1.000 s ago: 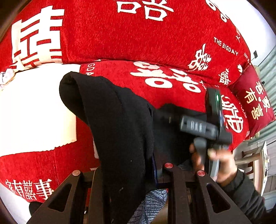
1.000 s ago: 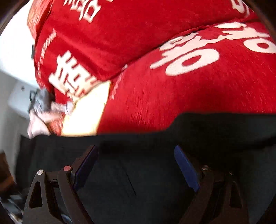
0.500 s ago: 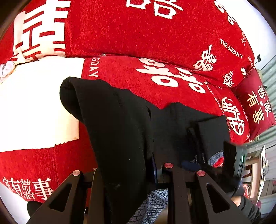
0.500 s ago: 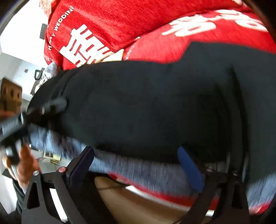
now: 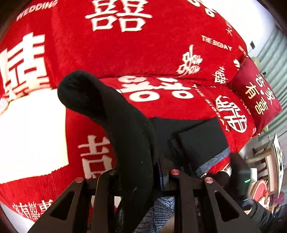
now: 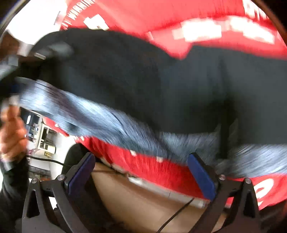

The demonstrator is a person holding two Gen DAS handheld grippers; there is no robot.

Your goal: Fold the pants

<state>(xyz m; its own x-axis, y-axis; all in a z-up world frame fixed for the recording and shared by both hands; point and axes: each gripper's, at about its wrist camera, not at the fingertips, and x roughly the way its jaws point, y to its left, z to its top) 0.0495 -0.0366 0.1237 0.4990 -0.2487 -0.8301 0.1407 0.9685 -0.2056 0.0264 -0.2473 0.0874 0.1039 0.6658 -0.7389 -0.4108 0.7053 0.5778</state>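
1. Black soft pants (image 5: 129,136) hang in a thick fold from the left gripper (image 5: 143,176), whose jaws are pinched almost shut on the cloth.
2. More of the pants lies flat and folded on the red fuzzy sofa cover with white letters (image 5: 161,46), to the right of the fold and a bit farther off.
3. From the right wrist view the pants (image 6: 143,80) spread wide across the sofa cover (image 6: 179,14), with a grey fuzzy lining (image 6: 100,125) showing along the near edge.
4. Wide apart stand the jaws of the right gripper (image 6: 141,177); they have just been opening and hold nothing, with the near edge of the sofa and bare brown floor (image 6: 140,206) between them.
5. At the left a person's hand (image 6: 12,132) holds the other gripper, but it is blurry.
6. A dark red pillow with gold letters (image 5: 258,96) sits at the far right of the sofa.
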